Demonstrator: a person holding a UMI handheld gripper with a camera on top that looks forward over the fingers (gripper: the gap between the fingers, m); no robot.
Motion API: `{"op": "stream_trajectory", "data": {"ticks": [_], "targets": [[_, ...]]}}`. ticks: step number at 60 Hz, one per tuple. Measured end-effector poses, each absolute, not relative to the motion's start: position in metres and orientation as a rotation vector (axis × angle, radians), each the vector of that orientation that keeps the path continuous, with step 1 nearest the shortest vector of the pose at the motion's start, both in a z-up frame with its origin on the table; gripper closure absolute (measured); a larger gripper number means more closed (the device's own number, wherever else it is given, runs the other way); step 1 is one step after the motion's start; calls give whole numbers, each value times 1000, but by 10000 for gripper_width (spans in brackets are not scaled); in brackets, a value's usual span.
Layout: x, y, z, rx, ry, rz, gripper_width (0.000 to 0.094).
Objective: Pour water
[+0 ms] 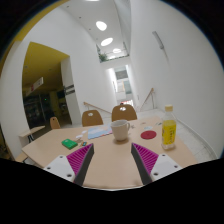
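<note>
White walls and a tall corridor frame my view. On the wooden table (110, 160), the upright bottle (169, 130) stands near the right edge, ahead-right of my gripper (113, 160), jaws apart, empty; the mug (120, 130) sits straight ahead.

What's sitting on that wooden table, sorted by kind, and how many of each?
Mugs: 1, a white mug just beyond the open hand-held gripper
Bottles: 1, a bottle of yellow liquid
Red round coasters: 1, the coaster
Small green items: 1, the green object, too small to identify
Total: 4 on the table
</note>
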State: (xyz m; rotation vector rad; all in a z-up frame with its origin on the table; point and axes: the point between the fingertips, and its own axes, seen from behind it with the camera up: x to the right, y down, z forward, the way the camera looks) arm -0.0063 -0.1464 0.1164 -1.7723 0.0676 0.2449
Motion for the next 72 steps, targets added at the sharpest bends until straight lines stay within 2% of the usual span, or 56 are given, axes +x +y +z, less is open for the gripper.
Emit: {"op": "stream_trajectory", "data": {"ticks": [6, 28, 35, 47, 50, 52, 53, 63, 72], "targets": [[6, -144, 114, -1767, 92, 202, 117], [193, -101, 105, -1706, 236, -108, 120], [201, -53, 88, -1724, 205, -122, 120], [221, 0, 81, -1749, 175, -123, 126], [223, 9, 78, -1764, 171, -125, 187], [222, 14, 75, -1777, 164, -121, 400], [221, 19, 71, -1781, 166, -120, 426], [226, 16, 78, -1756, 139, -189, 461], [227, 24, 82, -1760, 50, -293, 575]]}}
